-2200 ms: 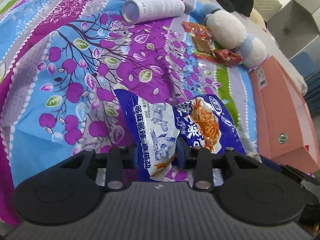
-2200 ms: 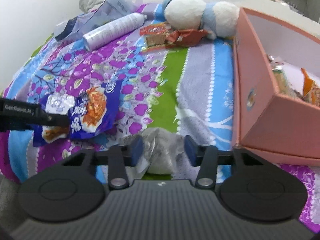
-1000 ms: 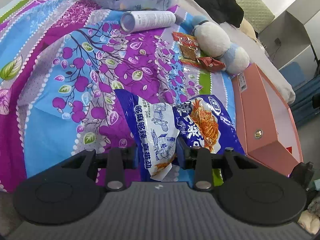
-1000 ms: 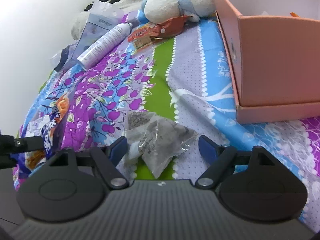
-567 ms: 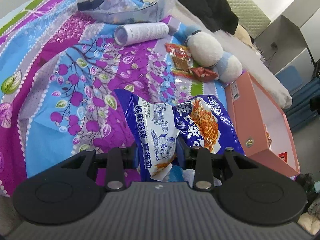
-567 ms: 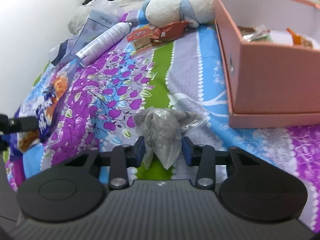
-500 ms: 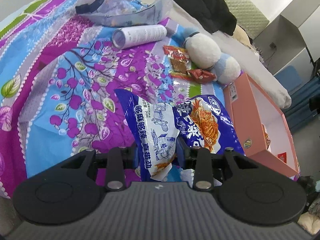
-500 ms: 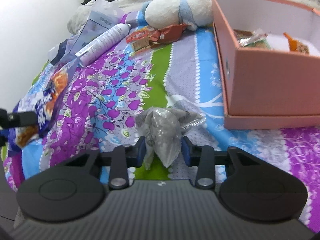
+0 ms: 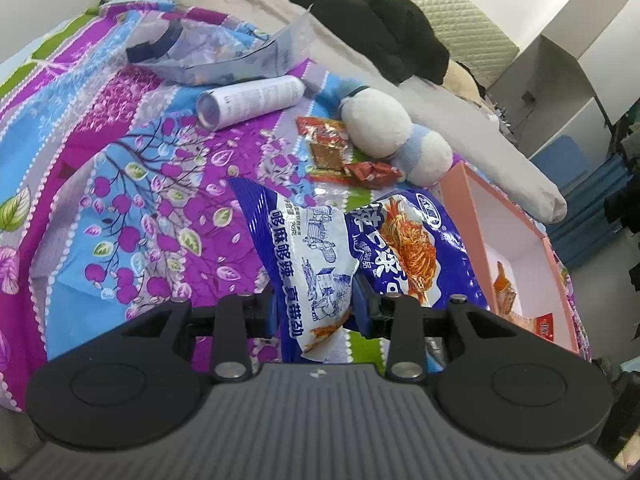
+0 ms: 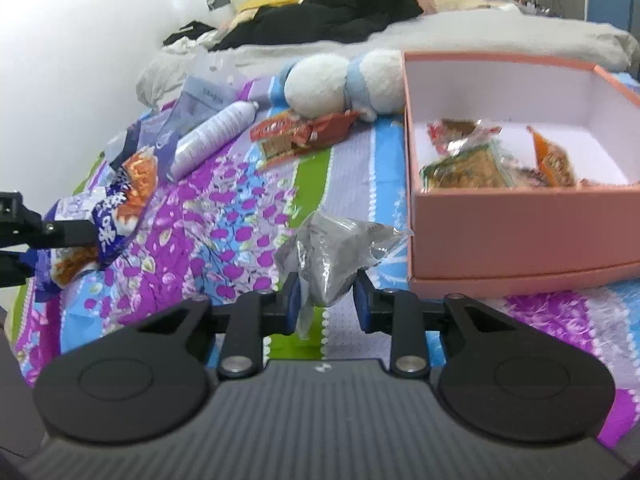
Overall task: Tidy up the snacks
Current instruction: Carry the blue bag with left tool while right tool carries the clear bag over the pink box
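above the patterned bedspread [image 9: 120, 184]: left gripper [image 9: 316, 304] clamped on blue snack bag [image 9: 340, 248], held clear of the cover; right gripper [image 10: 326, 306] closing on grey clear packet [image 10: 332, 256], pads pressing. carrying step under way, judged. next: both to pink box [image 10: 520, 220], right of both, already holding snacks; release inside.

The bedspread [image 9: 120, 184] has purple blossoms, blue panels and green stripes. The near snack bag [image 9: 340, 256] is blue and white (orange noodles printed on it). The box [image 10: 520, 220] at right is pink outside, white inside. The small packet [image 10: 332, 252] is clear and grey.
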### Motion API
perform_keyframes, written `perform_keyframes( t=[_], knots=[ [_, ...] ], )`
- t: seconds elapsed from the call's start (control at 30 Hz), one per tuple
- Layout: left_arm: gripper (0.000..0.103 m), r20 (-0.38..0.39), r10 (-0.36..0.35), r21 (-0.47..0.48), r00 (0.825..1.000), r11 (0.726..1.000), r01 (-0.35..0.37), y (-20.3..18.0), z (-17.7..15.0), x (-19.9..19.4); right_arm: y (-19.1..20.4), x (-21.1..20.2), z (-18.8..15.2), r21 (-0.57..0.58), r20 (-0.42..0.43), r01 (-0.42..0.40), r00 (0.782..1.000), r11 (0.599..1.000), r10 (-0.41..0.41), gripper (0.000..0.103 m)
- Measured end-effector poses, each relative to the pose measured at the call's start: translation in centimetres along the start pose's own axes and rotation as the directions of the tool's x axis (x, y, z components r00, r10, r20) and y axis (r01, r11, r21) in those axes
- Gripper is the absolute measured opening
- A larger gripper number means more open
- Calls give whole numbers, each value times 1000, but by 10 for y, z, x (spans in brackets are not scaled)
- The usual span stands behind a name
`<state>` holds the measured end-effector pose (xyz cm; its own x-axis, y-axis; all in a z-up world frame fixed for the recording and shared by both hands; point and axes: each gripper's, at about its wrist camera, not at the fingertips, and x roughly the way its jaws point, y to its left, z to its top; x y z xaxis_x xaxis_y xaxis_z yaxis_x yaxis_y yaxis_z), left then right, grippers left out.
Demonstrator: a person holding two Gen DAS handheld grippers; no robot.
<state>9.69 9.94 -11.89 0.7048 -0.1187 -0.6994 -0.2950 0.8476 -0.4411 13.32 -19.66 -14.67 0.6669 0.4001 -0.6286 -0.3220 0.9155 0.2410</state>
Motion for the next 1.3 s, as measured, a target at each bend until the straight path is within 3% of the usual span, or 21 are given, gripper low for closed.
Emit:
perform_keyframes(
  t=[0.37,0.63,0.93,1.3],
  knots=[
    [41,34,-50,94,998,994,47,-50,18,-24,-3,-71,36,7,139,28,990,1000,-29,30],
    [40,37,-89,184,995,980,81,-96,29,-24,-19,-94,52,20,193,72,978,997,-74,29],
    [41,5,-136,267,991,955,129,-146,35,0,-47,-98,61,61,216,110,969,992,-121,29],
    [41,-60,-162,325,985,930,172,-206,47,69,-99,-77,79,109,193,174,962,979,-193,28]
  ],
)
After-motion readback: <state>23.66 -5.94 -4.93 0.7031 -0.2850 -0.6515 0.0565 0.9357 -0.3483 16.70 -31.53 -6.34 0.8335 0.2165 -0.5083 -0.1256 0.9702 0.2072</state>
